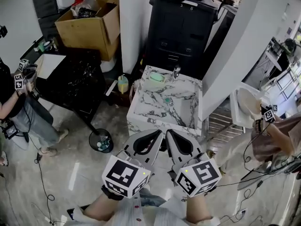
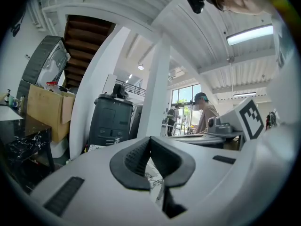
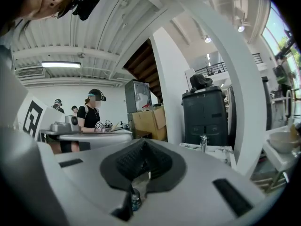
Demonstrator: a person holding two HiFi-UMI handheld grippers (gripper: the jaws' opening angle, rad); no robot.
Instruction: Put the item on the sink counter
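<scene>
- Both pairs of jaws are closed with nothing between them: the left gripper's (image 2: 150, 138) ribbed black pads meet at their tips, and the right gripper's (image 3: 142, 141) pads press together the same way.
- Seen from the head view, the two grippers sit side by side and just apart. Their smooth grey shells taper toward the sink, and each carries a white cube with black square markers (image 1: 126, 175).
- Ahead of them stands the sink counter (image 1: 141, 122), a square block of white stone with grey veining and a sunken basin.
- A pale green, rounded item (image 1: 156, 77) lies on the counter's back left corner, near the short chrome tap (image 1: 177, 72).
- A small teal object (image 1: 167, 100) sits inside the basin; it is too small to tell what it is.
- A yellowish bottle (image 1: 123, 84) stands on the glossy floor just left of the counter.
- Behind the sink is a boxy black cabinet (image 1: 181, 32), and to its left an open cardboard box (image 1: 101, 29).
- A round black bin (image 1: 100, 140) stands on the floor left of the counter's front.
</scene>
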